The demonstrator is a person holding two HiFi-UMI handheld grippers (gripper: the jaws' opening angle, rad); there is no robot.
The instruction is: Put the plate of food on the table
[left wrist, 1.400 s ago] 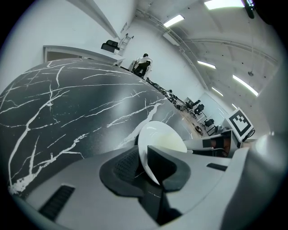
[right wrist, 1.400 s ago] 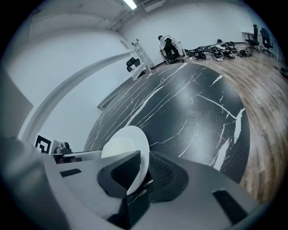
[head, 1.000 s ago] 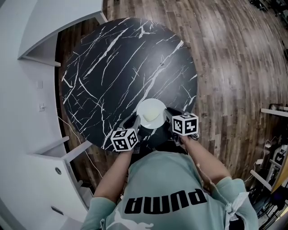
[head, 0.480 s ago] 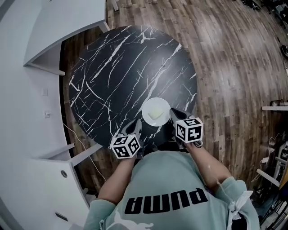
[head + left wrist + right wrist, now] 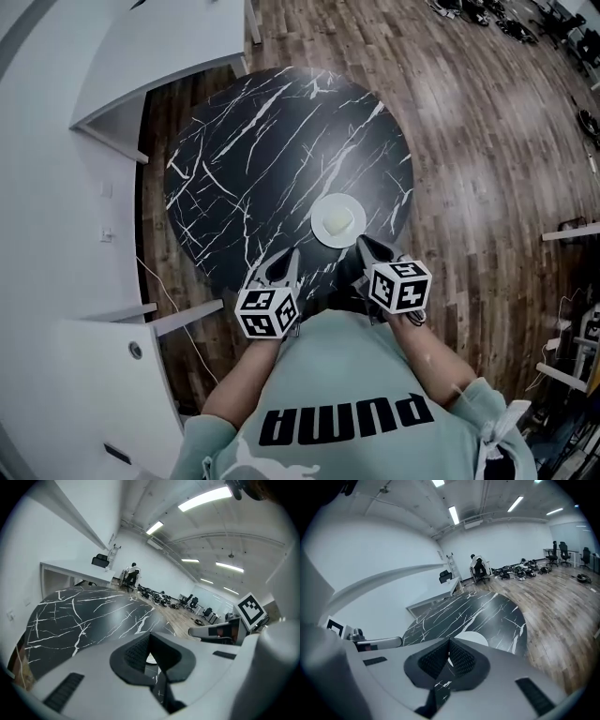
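Note:
A white plate [image 5: 337, 221] with a pale piece of food on it rests on the round black marble table [image 5: 253, 159], near the table's front right edge. Neither gripper touches it. My left gripper [image 5: 286, 263] hangs over the table's near edge, to the left of the plate and closer to me. My right gripper [image 5: 368, 247] is just short of the plate's near right side. In the left gripper view the left gripper [image 5: 150, 637] is shut with nothing in it. The right gripper [image 5: 450, 643] is shut and empty as well, with the plate [image 5: 471, 638] just beyond its tips.
White counters and cabinets [image 5: 56, 141] curve round the table's left side. Wooden floor [image 5: 487, 141] lies to the right and beyond. Office chairs and clutter [image 5: 520, 569] stand far across the room.
Both grippers have drawn back from the plate's sides toward my body. The plate stays on the table, now apart from them.

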